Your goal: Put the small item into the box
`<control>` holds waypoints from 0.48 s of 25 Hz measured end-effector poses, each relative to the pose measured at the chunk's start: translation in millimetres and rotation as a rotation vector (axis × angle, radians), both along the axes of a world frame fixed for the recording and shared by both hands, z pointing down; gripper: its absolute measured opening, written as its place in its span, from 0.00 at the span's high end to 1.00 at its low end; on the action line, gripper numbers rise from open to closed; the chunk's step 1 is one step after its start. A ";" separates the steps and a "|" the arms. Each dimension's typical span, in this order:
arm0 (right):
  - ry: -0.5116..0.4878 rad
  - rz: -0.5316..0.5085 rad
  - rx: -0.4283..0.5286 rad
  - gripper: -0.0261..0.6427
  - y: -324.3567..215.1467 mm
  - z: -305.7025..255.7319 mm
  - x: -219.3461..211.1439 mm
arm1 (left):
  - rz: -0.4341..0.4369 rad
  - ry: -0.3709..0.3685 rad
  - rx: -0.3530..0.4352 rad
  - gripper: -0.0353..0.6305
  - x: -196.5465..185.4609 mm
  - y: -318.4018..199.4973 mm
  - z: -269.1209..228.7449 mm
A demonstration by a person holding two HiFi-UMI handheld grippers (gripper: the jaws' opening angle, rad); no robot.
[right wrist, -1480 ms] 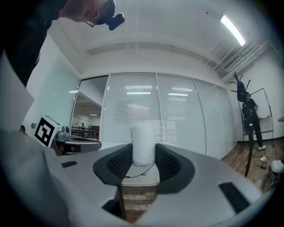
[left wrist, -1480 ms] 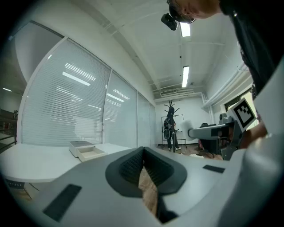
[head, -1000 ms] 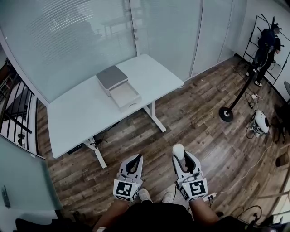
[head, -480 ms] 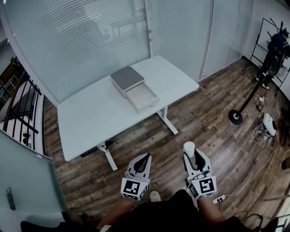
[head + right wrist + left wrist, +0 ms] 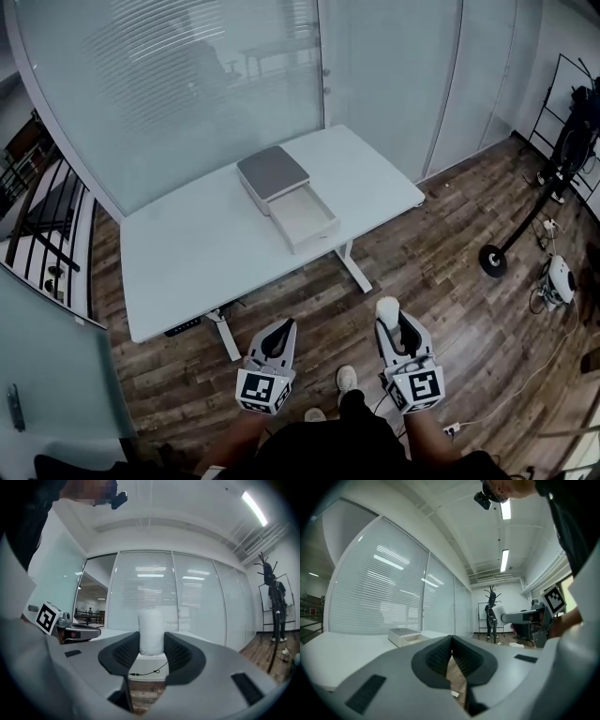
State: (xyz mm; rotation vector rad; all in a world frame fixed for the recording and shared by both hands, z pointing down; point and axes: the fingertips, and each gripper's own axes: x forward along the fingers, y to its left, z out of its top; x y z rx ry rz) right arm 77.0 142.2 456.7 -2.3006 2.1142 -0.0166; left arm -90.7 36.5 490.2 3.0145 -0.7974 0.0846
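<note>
I stand on the wooden floor a few steps from the white table (image 5: 187, 253). On it sits the box (image 5: 286, 195), grey-lidded with its white drawer pulled out toward me. My right gripper (image 5: 388, 317) is shut on a small white cylinder (image 5: 386, 307), which sticks up between the jaws (image 5: 151, 631). My left gripper (image 5: 280, 330) is shut and empty, its pads (image 5: 451, 654) meeting at the tips. Both grippers hang low in front of my body, well short of the table. The box also shows far off in the left gripper view (image 5: 404, 636).
A black round-based stand (image 5: 494, 258) and a white device (image 5: 560, 279) with cables lie on the floor at the right. A person stands by a rack (image 5: 574, 131) at the far right. Glass partitions with blinds (image 5: 178, 84) run behind the table. A railing (image 5: 37, 216) is at the left.
The view has shifted so the table and box sit nearer the frame's centre and slightly closer. Both grippers keep their place in front of me, the right one still holding the cylinder.
</note>
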 end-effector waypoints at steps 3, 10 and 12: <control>-0.002 0.002 -0.018 0.71 -22.4 0.3 15.2 | -0.013 -0.014 -0.002 0.93 11.7 -17.3 5.1; 0.063 -0.071 -0.002 0.71 -70.8 -3.1 42.7 | -0.037 -0.039 0.000 0.93 51.0 -47.2 9.0; 0.096 -0.127 0.024 0.71 -82.6 -4.0 40.5 | -0.042 -0.061 0.025 0.93 60.5 -52.9 9.2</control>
